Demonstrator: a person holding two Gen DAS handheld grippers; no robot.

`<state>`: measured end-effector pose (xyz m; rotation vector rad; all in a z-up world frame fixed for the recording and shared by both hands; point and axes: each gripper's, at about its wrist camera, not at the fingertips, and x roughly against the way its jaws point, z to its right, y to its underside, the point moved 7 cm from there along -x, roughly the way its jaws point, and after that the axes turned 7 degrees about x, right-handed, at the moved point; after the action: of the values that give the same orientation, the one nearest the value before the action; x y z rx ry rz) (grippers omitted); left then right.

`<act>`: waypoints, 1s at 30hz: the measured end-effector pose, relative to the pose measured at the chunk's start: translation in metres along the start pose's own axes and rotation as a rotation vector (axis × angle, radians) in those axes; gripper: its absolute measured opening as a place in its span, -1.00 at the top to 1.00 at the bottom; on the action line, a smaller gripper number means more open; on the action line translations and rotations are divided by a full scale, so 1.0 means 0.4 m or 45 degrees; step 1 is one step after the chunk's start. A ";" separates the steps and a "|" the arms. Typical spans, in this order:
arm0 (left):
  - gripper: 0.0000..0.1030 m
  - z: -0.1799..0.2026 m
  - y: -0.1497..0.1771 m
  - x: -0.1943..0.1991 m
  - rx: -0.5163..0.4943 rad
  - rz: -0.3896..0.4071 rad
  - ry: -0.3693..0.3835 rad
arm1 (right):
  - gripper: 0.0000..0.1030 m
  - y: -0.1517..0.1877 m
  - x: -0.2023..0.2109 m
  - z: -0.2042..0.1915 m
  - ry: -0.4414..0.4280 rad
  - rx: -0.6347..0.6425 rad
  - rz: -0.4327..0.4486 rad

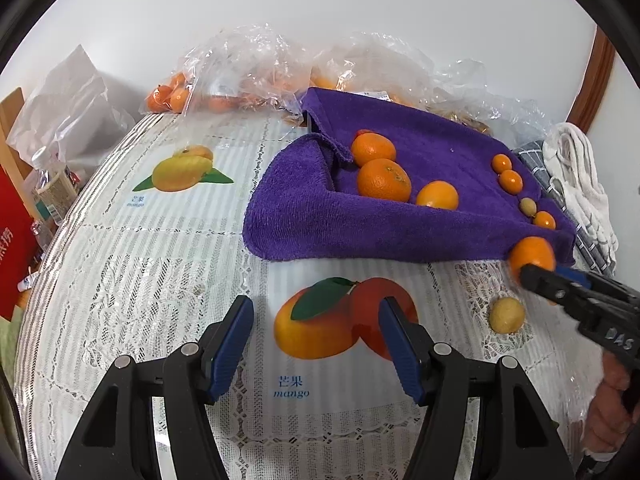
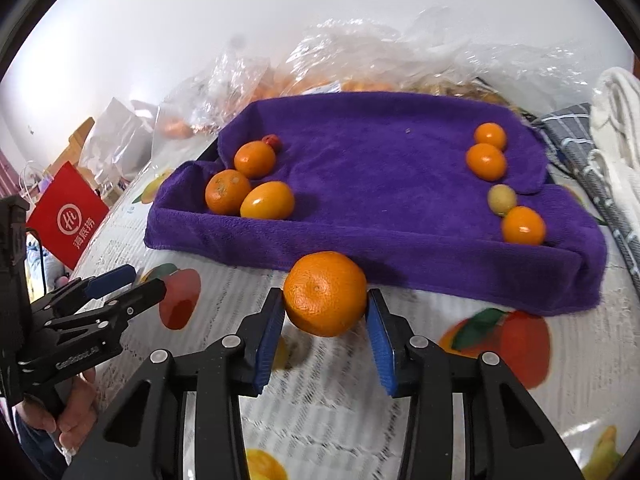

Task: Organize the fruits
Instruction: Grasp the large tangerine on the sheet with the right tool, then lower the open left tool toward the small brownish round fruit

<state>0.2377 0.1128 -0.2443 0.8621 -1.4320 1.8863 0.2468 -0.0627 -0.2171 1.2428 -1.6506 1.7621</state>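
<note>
The right claw grips a mandarin just in front of the purple towel; the left claw stands open over the counter, nothing between its fingers.

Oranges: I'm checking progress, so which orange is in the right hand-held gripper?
The large orange just in front of the purple towel, clamped between the right hand-held gripper's blue pads. The other oranges all lie loose on the towel.

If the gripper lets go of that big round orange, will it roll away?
Probably a little: the big round orange has no flat side, and the lace tablecloth looks level. The purple towel edge just behind might stop it. The right gripper's ribbed pads likely resist slipping.
</note>
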 end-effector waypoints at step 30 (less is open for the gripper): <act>-0.23 0.017 0.011 0.002 -0.047 0.007 -0.015 | 0.18 0.097 0.033 0.128 0.157 -0.056 -0.064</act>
<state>0.2347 0.1052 -0.2446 0.8539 -1.4734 1.8556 0.2253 -0.1223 -0.2336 1.1233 -1.5669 1.7271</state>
